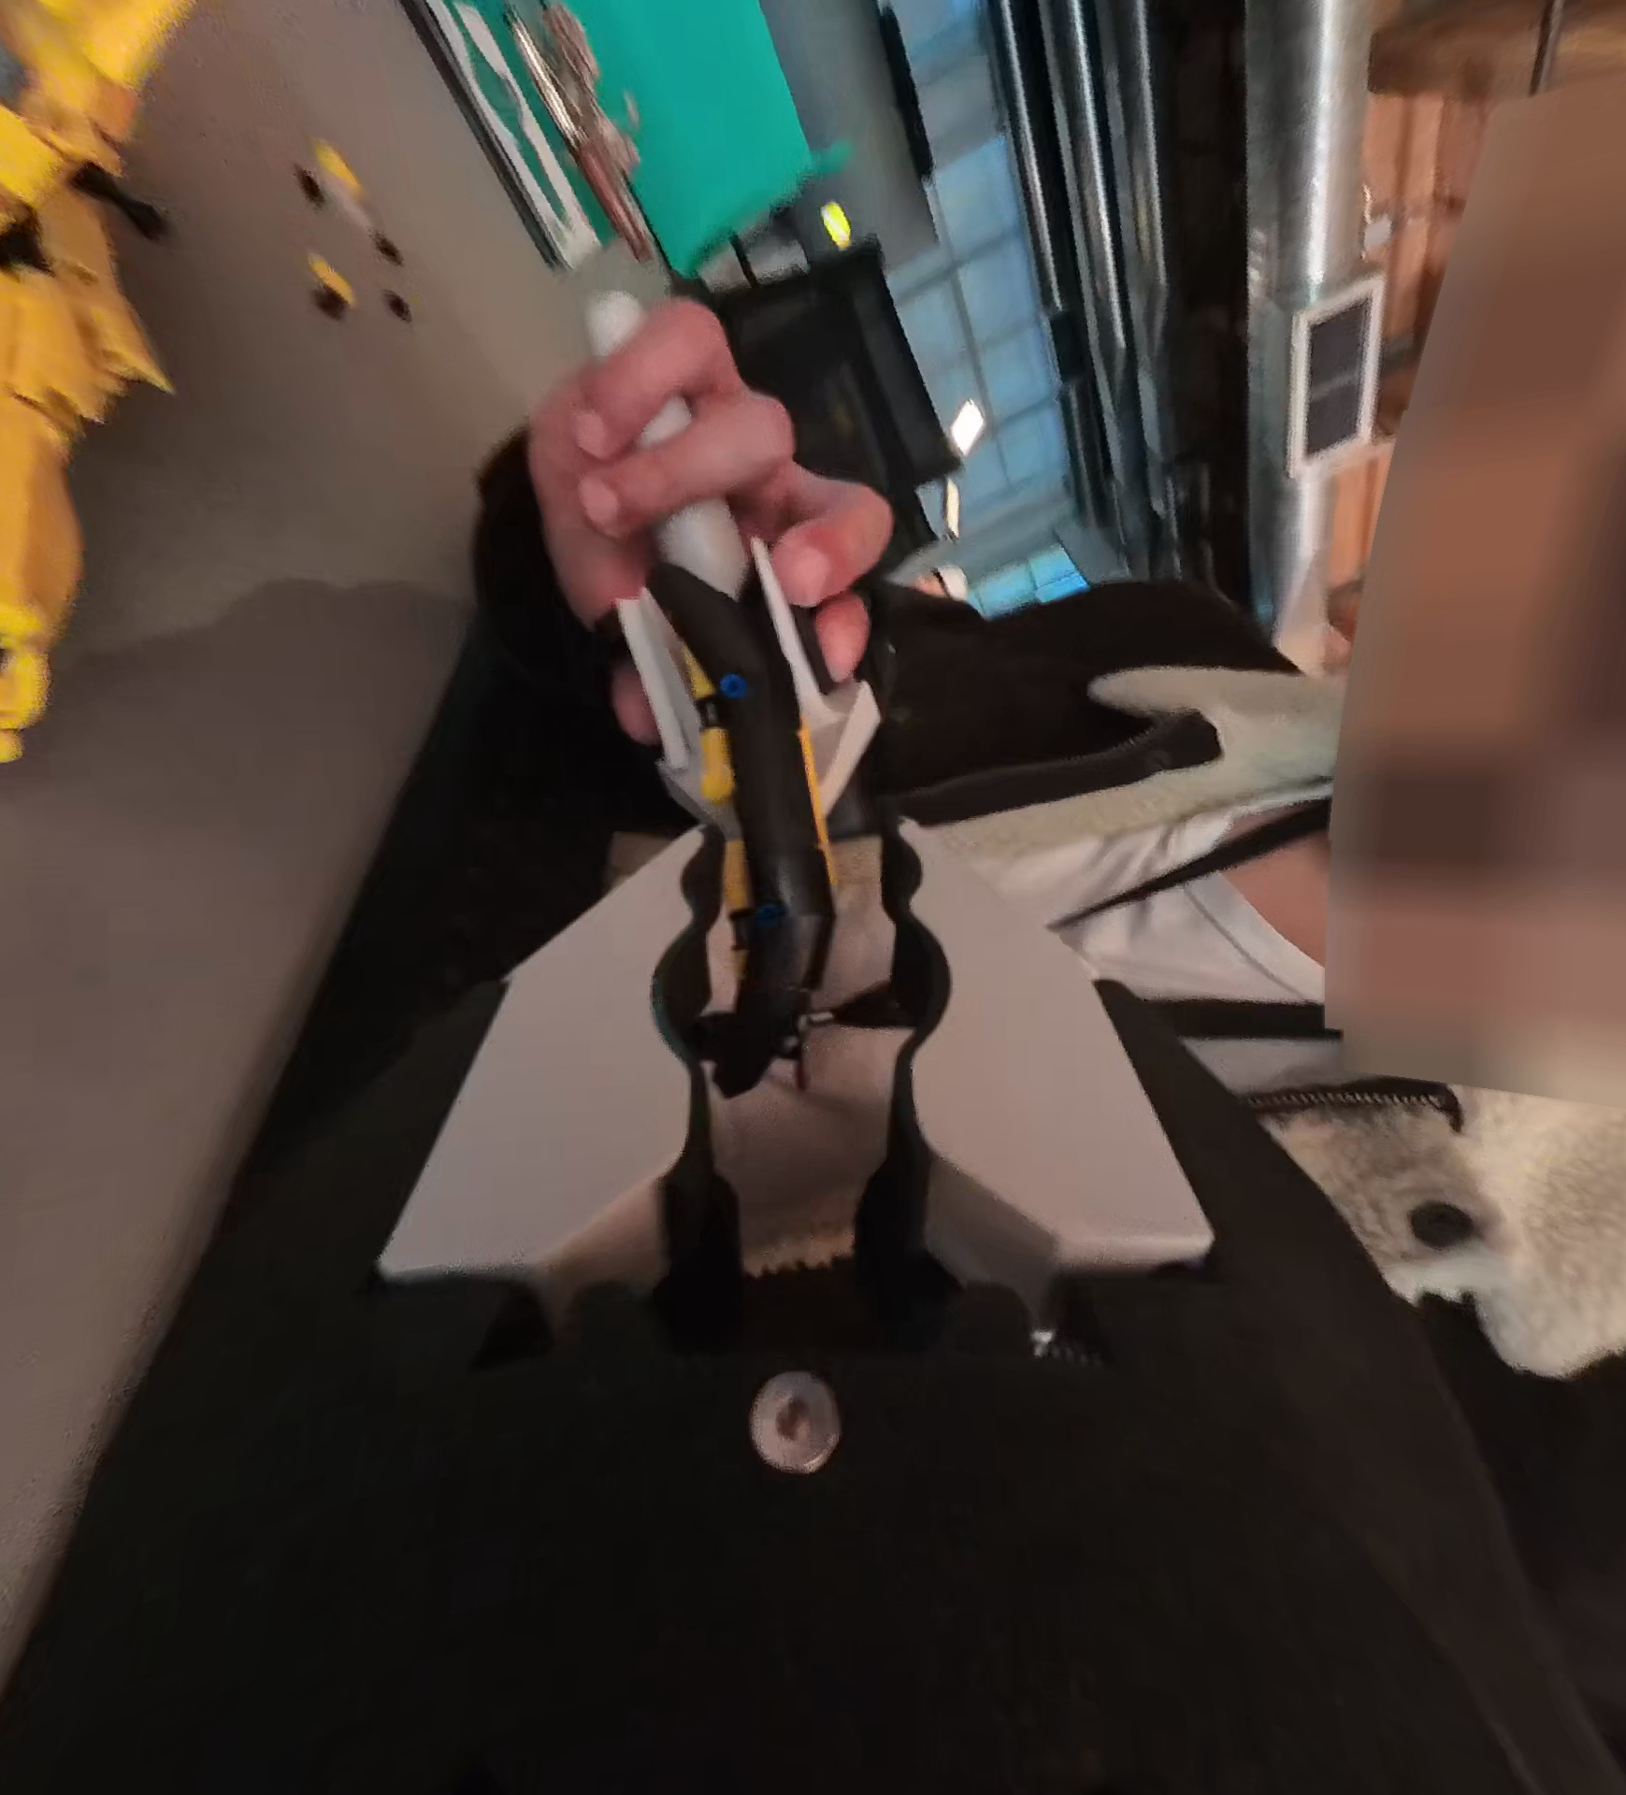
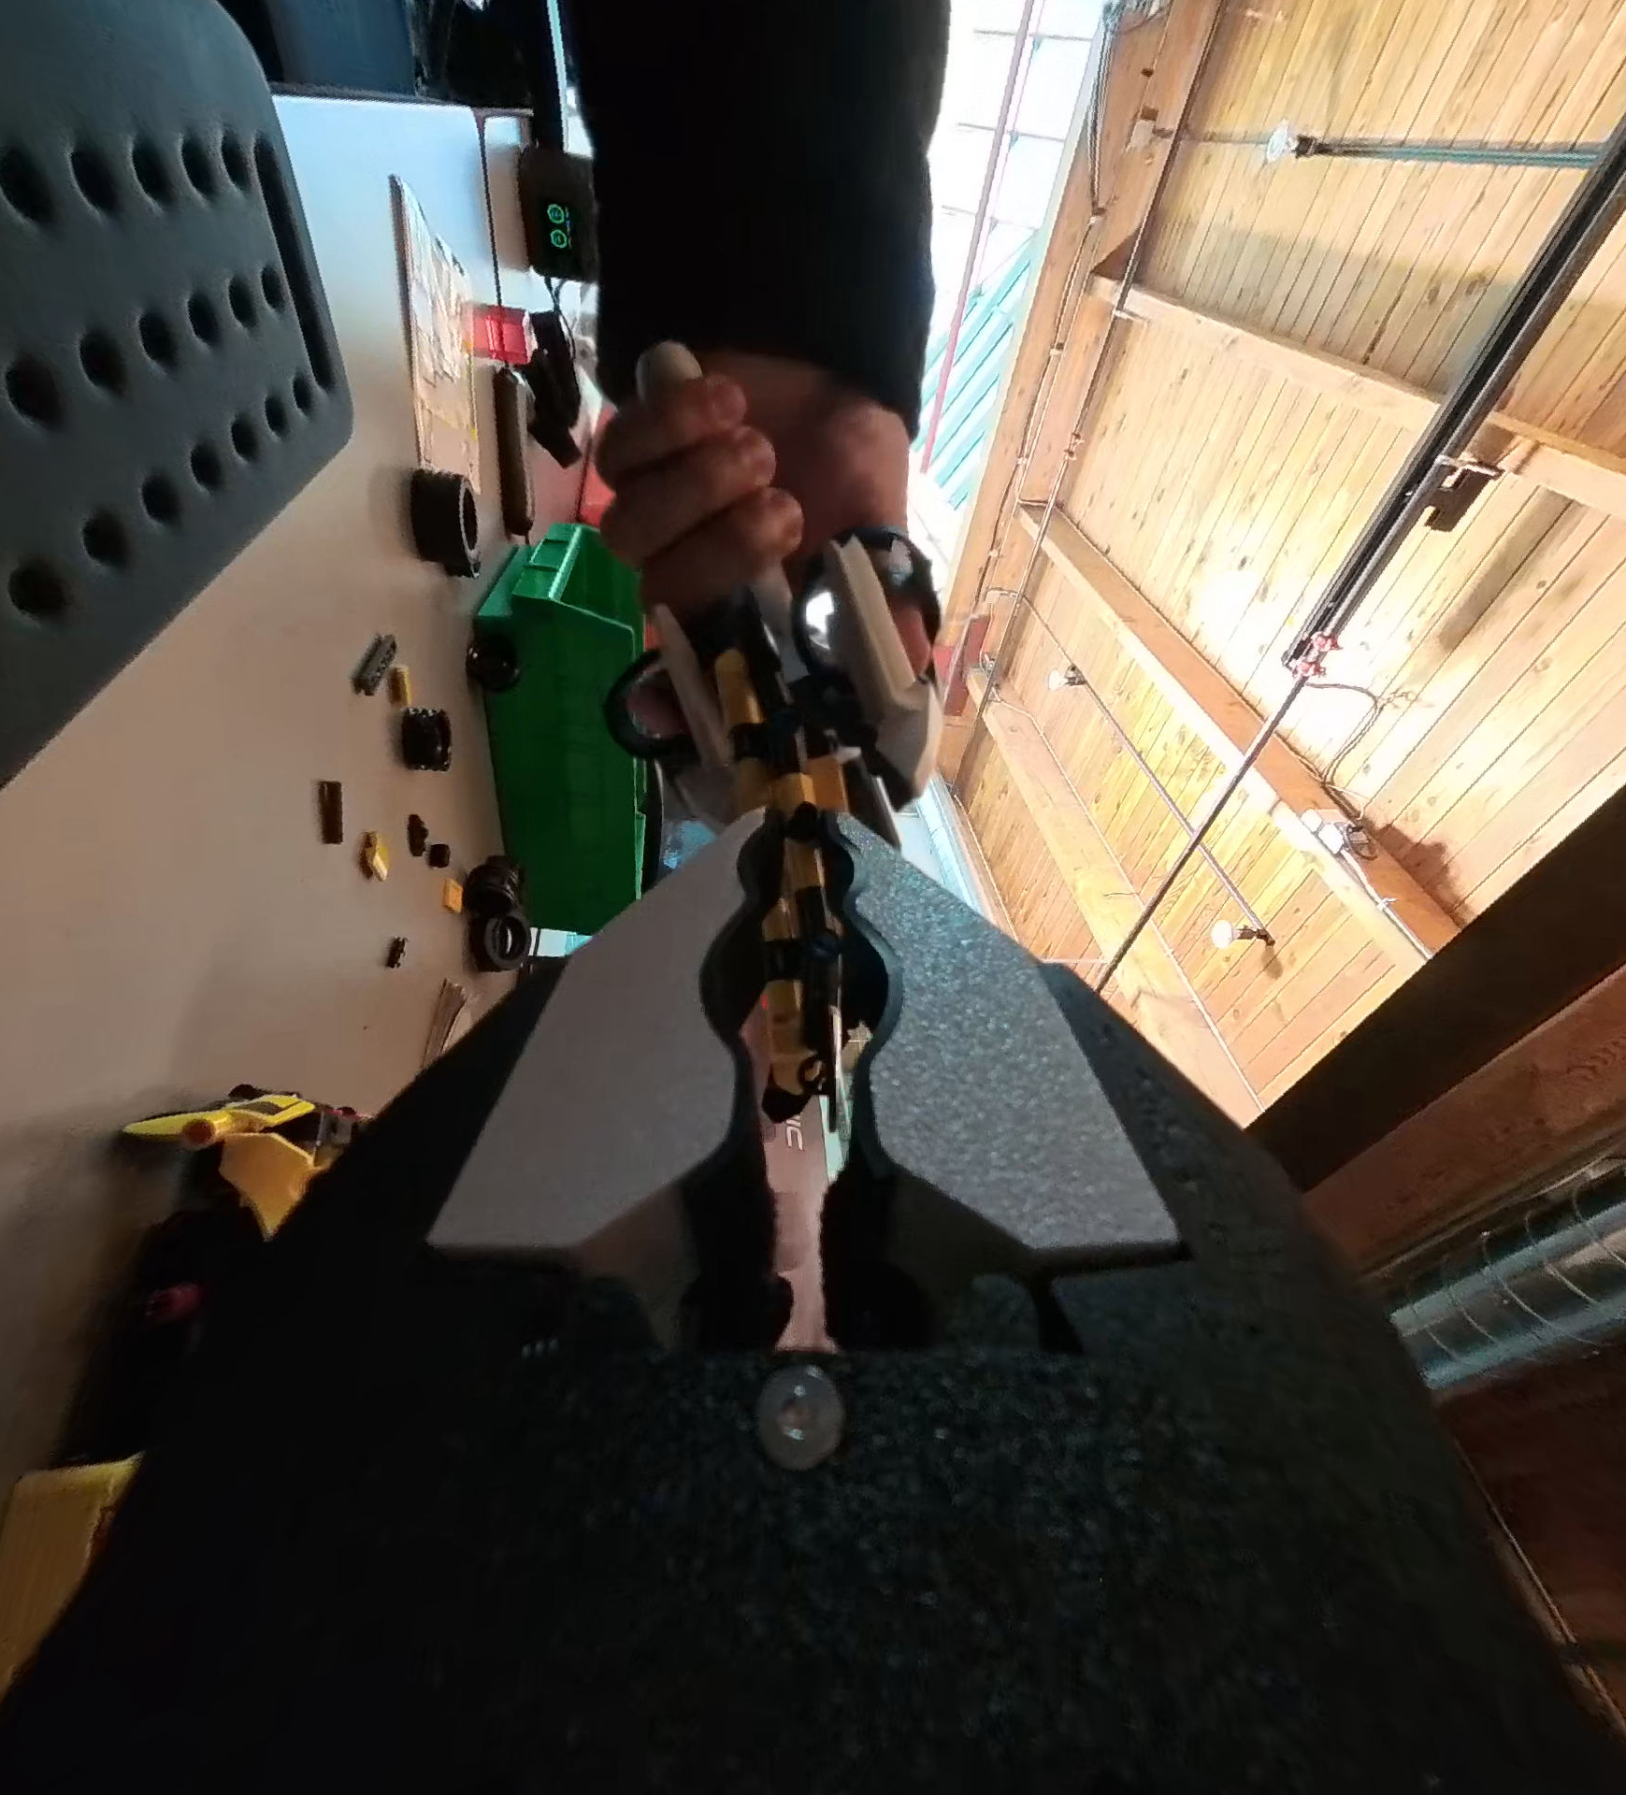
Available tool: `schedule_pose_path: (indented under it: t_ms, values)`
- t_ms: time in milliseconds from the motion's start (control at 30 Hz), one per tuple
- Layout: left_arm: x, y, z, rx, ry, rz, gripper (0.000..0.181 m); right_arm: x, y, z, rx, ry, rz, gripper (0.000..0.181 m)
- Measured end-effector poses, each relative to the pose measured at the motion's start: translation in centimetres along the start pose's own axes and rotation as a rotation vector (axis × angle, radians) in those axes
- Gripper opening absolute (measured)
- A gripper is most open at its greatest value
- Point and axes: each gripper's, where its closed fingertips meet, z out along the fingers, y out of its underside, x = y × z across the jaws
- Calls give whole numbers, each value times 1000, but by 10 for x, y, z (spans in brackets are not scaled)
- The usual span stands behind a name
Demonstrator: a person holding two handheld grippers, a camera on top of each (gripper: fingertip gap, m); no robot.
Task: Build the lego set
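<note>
A long black and yellow lego assembly (image 1: 779,835) hangs in the air between my two grippers, which face each other. My left gripper (image 1: 794,855) has its jaws around one end, where a thin cross pin spans the gap. Beyond it a hand holds the right gripper (image 1: 750,738), closed on the other end. In the right wrist view my right gripper (image 2: 794,850) is shut tightly on the assembly (image 2: 794,913), and the left gripper (image 2: 789,699) holds the far end.
The white table (image 2: 206,874) carries loose small black and yellow pieces (image 2: 376,855), black tyres (image 2: 498,923), a green bin (image 2: 566,738), a partly built yellow model (image 2: 245,1156) and a dark perforated panel (image 2: 109,389). A person's torso (image 1: 1178,874) is close behind. My two grippers' fingertips are within a few centimetres of each other.
</note>
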Motion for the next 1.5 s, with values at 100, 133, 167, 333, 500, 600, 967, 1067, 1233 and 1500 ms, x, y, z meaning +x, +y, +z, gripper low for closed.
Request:
schedule_pose_path:
  t_ms: [100, 133, 167, 333, 500, 600, 967, 1067, 1233, 1500]
  values:
    - [-3, 1, 5, -64, 22, -16, 21, 1, -2, -3, 13, 4, 10, 7]
    - [-3, 0, 6, -69, 32, -23, 19, 1, -1, -4, 14, 6, 24, 6]
    - [-4, 0, 7, -67, 39, -31, 18, 2, 1, -5, 17, 7, 48, 6]
    - [-14, -9, 7, -1, 34, -35, 18, -4, 16, -9, -18, -12, 197, 6]
    - [-20, -18, 3, 79, 16, 21, 17, -5, 29, -9, -49, -11, 506, 9]
    - [-28, -18, 1, 76, -53, 93, 17, -6, 36, -11, -63, -30, 758, 28]
    - [-77, 22, -11, -488, -505, 700, 18, -33, 54, -51, -185, -439, 1873, 51]
    - [-81, 19, -6, -671, -564, 834, 17, -40, 58, -48, -220, -556, 2016, 59]
    - [-89, 9, -1, -866, -608, 959, 18, -61, 34, -35, -263, -795, 1901, 63]
    - [-92, 6, 1, -912, -636, 1037, 17, -82, 37, -27, -348, -761, 1679, 25]
